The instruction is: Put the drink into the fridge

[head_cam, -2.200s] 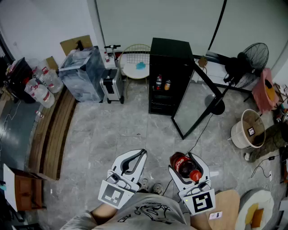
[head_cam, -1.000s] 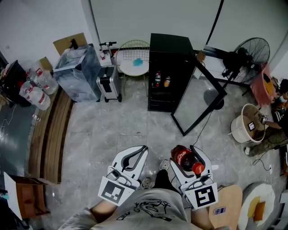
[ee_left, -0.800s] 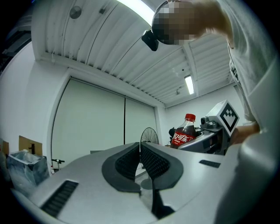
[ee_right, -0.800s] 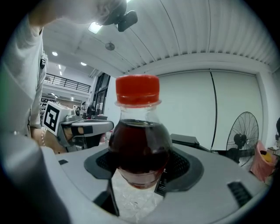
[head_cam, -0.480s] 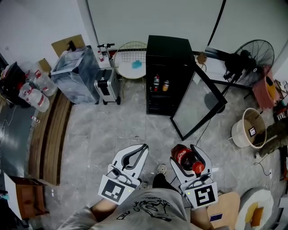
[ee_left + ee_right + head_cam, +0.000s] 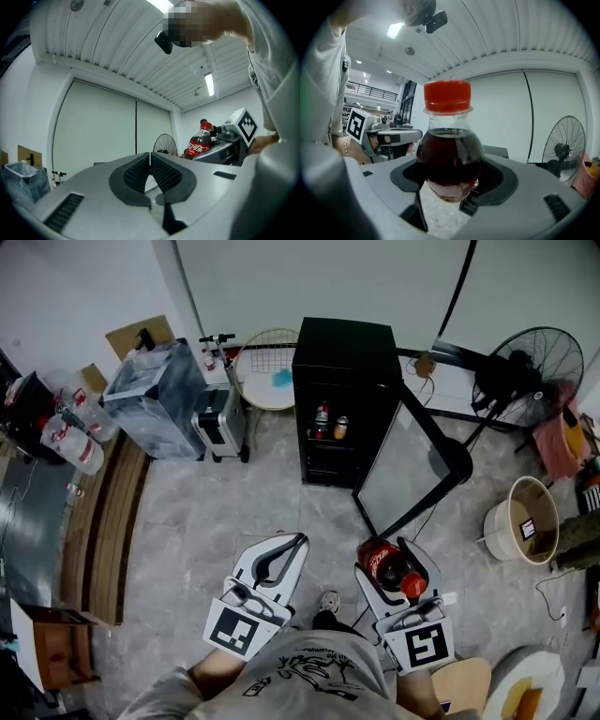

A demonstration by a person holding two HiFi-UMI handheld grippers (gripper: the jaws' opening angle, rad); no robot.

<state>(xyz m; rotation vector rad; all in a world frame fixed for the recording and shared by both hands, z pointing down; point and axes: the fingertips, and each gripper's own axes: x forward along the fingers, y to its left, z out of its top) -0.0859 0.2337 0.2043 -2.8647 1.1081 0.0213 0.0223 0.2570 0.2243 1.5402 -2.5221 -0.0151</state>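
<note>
We stood on a grey tiled floor (image 6: pixel 234 512), facing a black fridge (image 6: pixel 342 357) whose glass door (image 6: pixel 408 465) hung open, with a few drinks (image 6: pixel 330 421) on a shelf inside. In the head view, our right gripper (image 6: pixel 382 557) carried a cola bottle (image 6: pixel 386 572), well apart from the fridge, and the left gripper (image 6: pixel 296 542) was beside it. The left gripper view showed its jaws pressed together on nothing. The right gripper view showed the jaws clamped around the bottle's dark belly, red cap upward.
</note>
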